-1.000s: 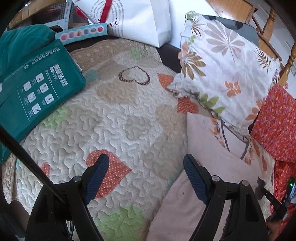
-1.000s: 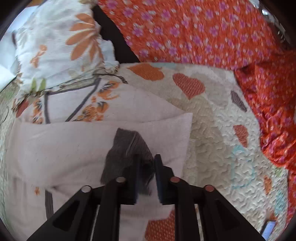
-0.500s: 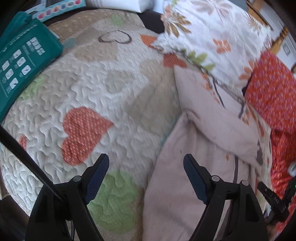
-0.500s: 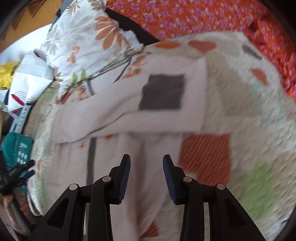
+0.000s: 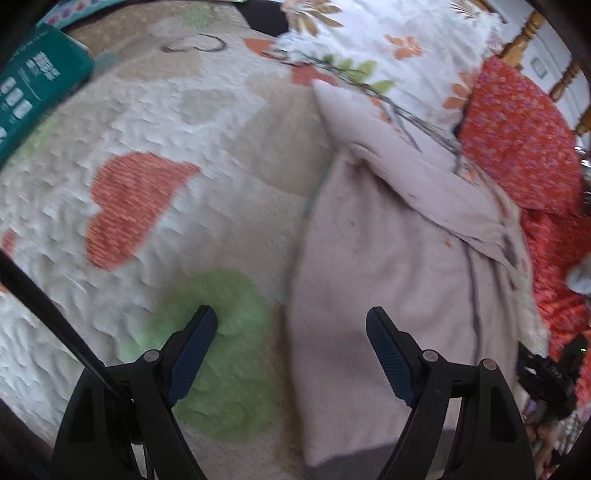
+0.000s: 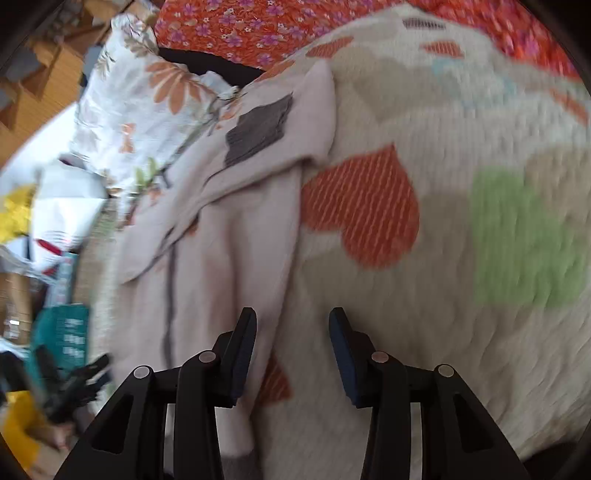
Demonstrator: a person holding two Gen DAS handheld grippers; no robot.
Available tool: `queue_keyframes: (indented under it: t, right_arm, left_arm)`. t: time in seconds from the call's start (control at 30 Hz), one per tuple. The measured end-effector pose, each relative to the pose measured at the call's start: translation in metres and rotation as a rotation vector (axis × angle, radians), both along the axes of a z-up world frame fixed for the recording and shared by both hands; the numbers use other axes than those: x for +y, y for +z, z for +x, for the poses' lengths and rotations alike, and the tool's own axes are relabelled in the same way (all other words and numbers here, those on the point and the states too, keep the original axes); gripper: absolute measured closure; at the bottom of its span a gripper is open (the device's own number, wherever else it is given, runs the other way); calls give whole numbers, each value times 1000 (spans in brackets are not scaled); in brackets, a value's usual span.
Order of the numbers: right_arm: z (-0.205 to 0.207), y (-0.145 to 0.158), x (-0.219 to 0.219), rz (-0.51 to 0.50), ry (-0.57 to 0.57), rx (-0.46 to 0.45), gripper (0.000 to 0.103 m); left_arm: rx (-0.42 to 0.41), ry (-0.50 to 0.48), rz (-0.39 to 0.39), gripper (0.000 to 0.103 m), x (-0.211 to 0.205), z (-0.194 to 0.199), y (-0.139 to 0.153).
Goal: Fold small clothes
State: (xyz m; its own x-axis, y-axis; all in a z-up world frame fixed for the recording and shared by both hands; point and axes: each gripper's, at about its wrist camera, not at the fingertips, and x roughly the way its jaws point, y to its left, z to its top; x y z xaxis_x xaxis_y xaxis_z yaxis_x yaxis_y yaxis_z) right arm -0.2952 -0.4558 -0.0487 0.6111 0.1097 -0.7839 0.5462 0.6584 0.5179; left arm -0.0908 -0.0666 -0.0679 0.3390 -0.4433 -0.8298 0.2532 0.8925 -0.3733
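A pale pink garment [image 5: 388, 258] lies on the heart-patterned quilt [image 5: 155, 122], with one sleeve folded across its upper part. The sleeve's grey cuff [image 6: 258, 129] rests flat on top. My left gripper [image 5: 291, 328] is open low over the garment's near left edge: one finger is above the quilt's green patch, the other above the cloth. My right gripper [image 6: 291, 332] hovers at the garment's [image 6: 221, 251] near right edge. Its jaws are opening and nothing is pressed between them. The garment's edge runs under its left finger [image 6: 243, 343].
A floral pillow [image 5: 388, 48] and orange flowered fabric [image 5: 517, 136] lie beyond the garment. A teal package [image 5: 33, 81] sits at the quilt's far left. Wooden posts [image 5: 524, 33] stand behind. White bags and clutter [image 6: 55, 206] crowd the left of the right wrist view.
The right gripper let go of the grey cuff, left it on the folded sleeve and drew back to the near edge. The left gripper sank toward the garment's near left edge.
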Motion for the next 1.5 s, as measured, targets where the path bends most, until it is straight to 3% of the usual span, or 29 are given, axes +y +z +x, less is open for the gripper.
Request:
queue_keyframes:
  t: [0.17, 0.23, 0.33, 0.5, 0.67, 0.7, 0.73, 0.77, 0.8, 0.83, 0.93, 1.17, 1.3, 1.5]
  right_arm:
    - [-17, -18, 16, 230, 49, -129, 58]
    - [-23, -24, 21, 277, 41, -165, 58]
    - [-27, -33, 27, 384, 56, -200, 58]
    - [-21, -33, 56, 373, 157, -183, 59]
    - [-16, -31, 92, 309, 231, -157, 59]
    - [-16, -30, 98, 283, 237, -152, 59]
    - [-16, -29, 100, 259, 234, -145, 61]
    - [-15, -28, 103, 235, 230, -133, 70]
    - [-13, -28, 105, 202, 224, -109, 81]
    - [-12, -28, 104, 184, 221, -93, 83]
    - [-9, -27, 103, 192, 209, -85, 87]
    - [-51, -11, 118, 193, 289, -67, 90]
    - [-83, -19, 129, 233, 342, -29, 90]
    - [-99, -33, 120, 275, 329, 3, 90]
  left_arm:
    - [55, 15, -199, 23, 4, -26, -5]
    - [90, 13, -263, 24, 4, -38, -11]
    - [117, 7, -298, 24, 4, -58, -17]
    - [163, -2, -324, 26, -1, -82, -27]
    - [123, -2, -268, 26, -10, -98, -27]
    - [117, 1, -247, 33, -12, -99, -27]
    - [105, 9, -186, 51, -16, -99, -25]
    - [94, 19, -115, 64, -19, -97, -24]
    - [88, 28, -74, 89, -18, -96, -24]
    - [99, 33, -72, 94, -15, -92, -23]
    - [152, 79, -141, 96, 0, -87, -21]
    - [106, 45, -151, 96, 25, -143, 3]
    - [119, 34, -127, 96, 39, -175, -7]
    - [120, 56, -145, 96, 45, -173, -6]
